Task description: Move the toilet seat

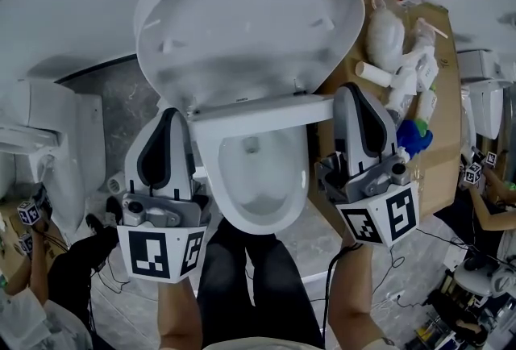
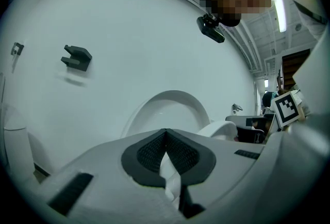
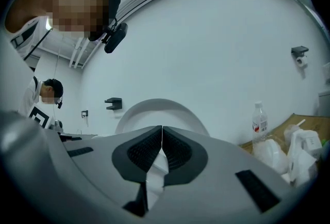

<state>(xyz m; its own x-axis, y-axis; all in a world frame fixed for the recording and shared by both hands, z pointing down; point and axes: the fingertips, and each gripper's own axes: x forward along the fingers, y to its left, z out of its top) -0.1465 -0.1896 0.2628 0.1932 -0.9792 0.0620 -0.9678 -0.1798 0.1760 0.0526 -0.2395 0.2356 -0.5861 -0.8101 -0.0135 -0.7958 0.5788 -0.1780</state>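
Both jaws are together with nothing clamped. The left gripper (image 2: 165, 132) has its pads meeting tip to tip, the right gripper (image 3: 162, 129) likewise, and both point level. The toilet seat (image 1: 266, 110) reads as a white band running across from one tip to the other. It looks lifted off the bowl (image 1: 211, 179), which sits below and between my two grippers. The lid (image 1: 250, 18) stands up beyond the tips. I cannot tell whether the tips bear the seat from underneath or only sit beside its ends. The risks, as I judge them, are these. Closed tips give a prop, not a hold, and the seat looks like smooth plastic, so it could slide off either tip and slam down on the bowl. If one gripper gets ahead of the other, the seat would load one hinge and twist. Pushed too hard, it would strike the lid beyond and could bounce back toward me. Just outboard of the right gripper lies a cardboard sheet (image 1: 442, 179) carrying a bottle (image 3: 259, 121) and white clutter. An outward swing on that side would knock them over.
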